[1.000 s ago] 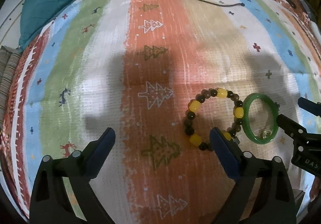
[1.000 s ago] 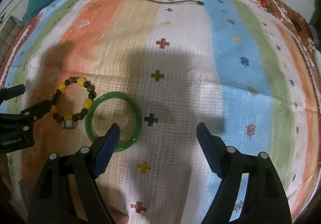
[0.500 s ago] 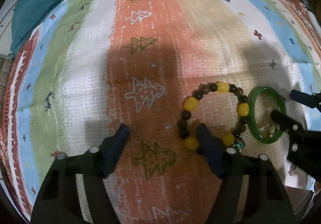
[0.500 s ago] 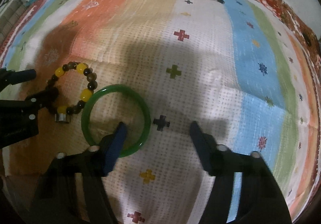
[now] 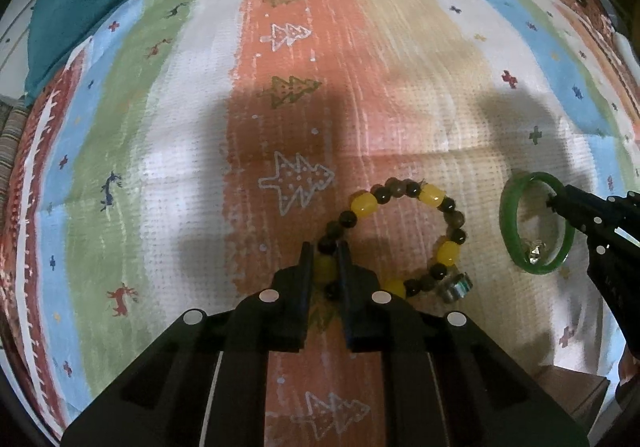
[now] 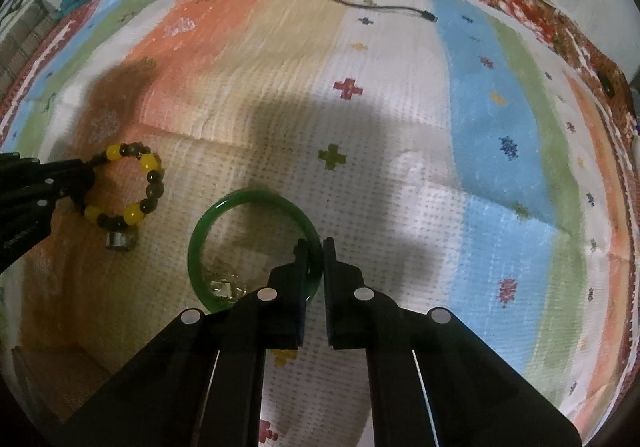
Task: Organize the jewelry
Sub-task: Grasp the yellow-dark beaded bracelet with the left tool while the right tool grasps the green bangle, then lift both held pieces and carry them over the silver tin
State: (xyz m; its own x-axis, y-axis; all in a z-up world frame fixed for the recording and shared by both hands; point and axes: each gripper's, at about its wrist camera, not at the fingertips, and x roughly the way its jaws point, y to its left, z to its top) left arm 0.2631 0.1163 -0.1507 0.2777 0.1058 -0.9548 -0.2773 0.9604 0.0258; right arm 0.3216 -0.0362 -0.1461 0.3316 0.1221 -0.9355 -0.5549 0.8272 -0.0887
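Left gripper (image 5: 324, 265) fingers pinch yellow-and-brown bead bracelet (image 5: 400, 231); right gripper (image 6: 316, 261) fingers pinch glossy green bangle (image 6: 224, 215).

Your left tool (image 5: 323, 263), wide open a second ago, now pinches yellow bead on near-left arc of beaded bracelet (image 5: 400, 235). Your right tool (image 6: 315, 259), likewise open before, now clamps right side of green bangle (image 6: 256, 247). Bangle and bracelet, touching a second ago, now sit apart. Silver ring (image 5: 456, 287) stays beside bracelet's near edge.
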